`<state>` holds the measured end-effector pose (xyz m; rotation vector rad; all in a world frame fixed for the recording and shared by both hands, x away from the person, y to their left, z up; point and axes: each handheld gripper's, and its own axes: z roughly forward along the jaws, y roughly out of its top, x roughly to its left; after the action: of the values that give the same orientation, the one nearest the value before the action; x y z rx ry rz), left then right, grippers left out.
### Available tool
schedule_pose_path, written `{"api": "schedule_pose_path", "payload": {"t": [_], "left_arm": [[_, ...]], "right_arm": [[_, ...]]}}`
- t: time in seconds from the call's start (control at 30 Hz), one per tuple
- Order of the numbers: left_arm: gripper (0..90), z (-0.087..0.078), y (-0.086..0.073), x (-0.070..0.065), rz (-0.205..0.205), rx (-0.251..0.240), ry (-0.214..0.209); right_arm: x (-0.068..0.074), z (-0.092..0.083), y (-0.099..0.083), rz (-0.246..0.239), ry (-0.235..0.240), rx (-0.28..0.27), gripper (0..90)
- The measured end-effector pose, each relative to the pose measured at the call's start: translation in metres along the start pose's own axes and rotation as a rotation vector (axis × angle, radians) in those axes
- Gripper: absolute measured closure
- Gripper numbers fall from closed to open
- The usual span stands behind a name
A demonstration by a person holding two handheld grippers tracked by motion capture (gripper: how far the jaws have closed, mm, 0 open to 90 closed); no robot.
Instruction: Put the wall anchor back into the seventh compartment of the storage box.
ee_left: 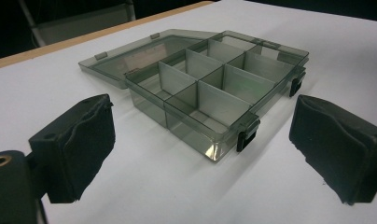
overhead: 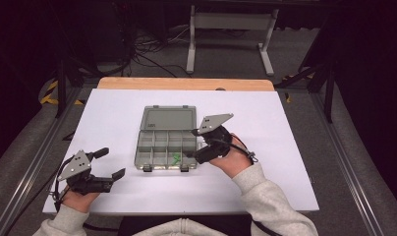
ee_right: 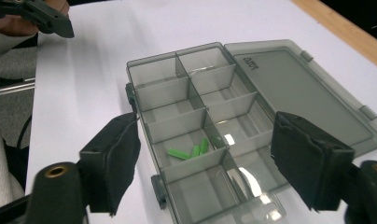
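Observation:
A grey see-through compartment box (overhead: pixel 138 147) lies in the middle of the white table, its lid (overhead: pixel 168 119) folded open flat on the far side. A few small green pieces (overhead: pixel 176 158) rest in one front-row compartment. My right gripper (overhead: pixel 190 143) hovers over the box's right end with its jaws open and nothing between them. In the right gripper view the green pieces (ee_right: pixel 189 151) lie below the open right gripper (ee_right: pixel 204 119). My left gripper (overhead: pixel 114 162) stands open at the front left, apart from the box. In the left gripper view the left gripper (ee_left: pixel 203 100) frames the box (ee_left: pixel 191 130).
A white sheet (overhead: pixel 285 147) covers the table, with a strip of bare wood (overhead: pixel 186 84) along the far edge. Beyond it a white table frame (overhead: pixel 231 22) stands on the floor beside loose cables (overhead: pixel 147 54). Metal rails (overhead: pixel 354 172) run along both sides.

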<state>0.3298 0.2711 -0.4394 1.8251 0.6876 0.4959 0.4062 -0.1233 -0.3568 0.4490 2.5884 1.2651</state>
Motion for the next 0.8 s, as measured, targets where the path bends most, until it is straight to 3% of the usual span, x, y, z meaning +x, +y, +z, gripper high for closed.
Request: {"api": "schedule_pose_path", "payload": {"t": [0.37, 0.8], "left_arm": [[7.1, -0.001, 0.0, 0.0, -0.001, -0.01, -0.005], [6.5, -0.001, 0.0, -0.001, -0.003, -0.019, -0.008]], "right_arm": [[-0.004, -0.042, -0.036, 0.071, -0.059, -0.099, 10.9], [-0.005, -0.074, -0.074, 0.094, -0.169, -0.248, 3.5]]}}
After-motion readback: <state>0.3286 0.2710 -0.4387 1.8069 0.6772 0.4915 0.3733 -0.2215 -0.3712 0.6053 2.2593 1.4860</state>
